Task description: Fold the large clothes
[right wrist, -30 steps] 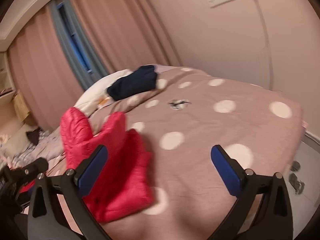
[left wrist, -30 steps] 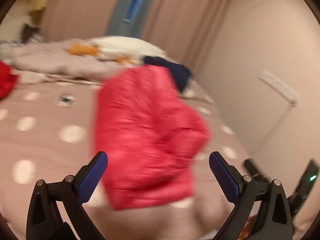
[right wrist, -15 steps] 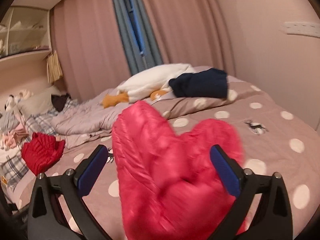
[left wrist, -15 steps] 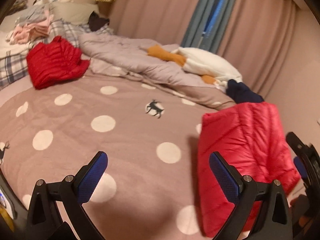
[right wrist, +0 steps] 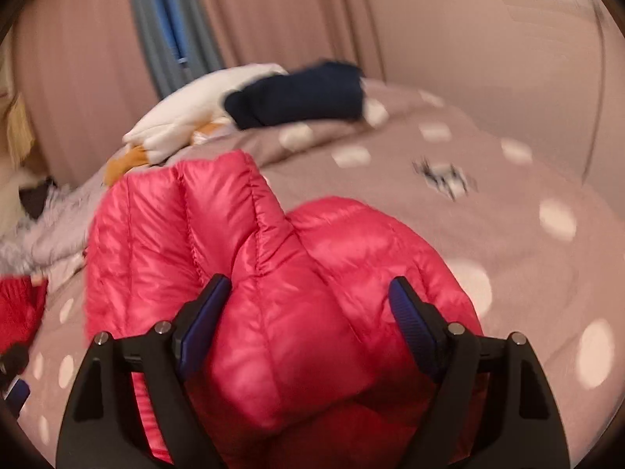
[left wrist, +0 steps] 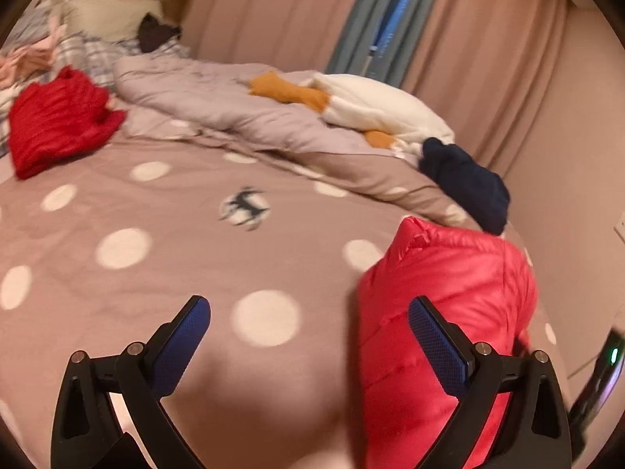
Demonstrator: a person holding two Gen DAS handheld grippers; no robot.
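Observation:
A folded pink-red puffer jacket lies on the dotted bed cover at the right. My left gripper is open and empty over bare cover, its right finger in front of the jacket's left edge. In the right wrist view the jacket bulges between the wide-open fingers of my right gripper. The blue pads stand on either side of the bulge without pinching it.
A second red garment lies crumpled at the far left. A rumpled grey duvet, a white and orange plush and a folded navy garment lie at the back. Curtains and wall close the right side.
My right gripper has moved in over the jacket, which now sits between its fingers. The left view has swung slightly right; its right finger now overlaps the jacket's edge.

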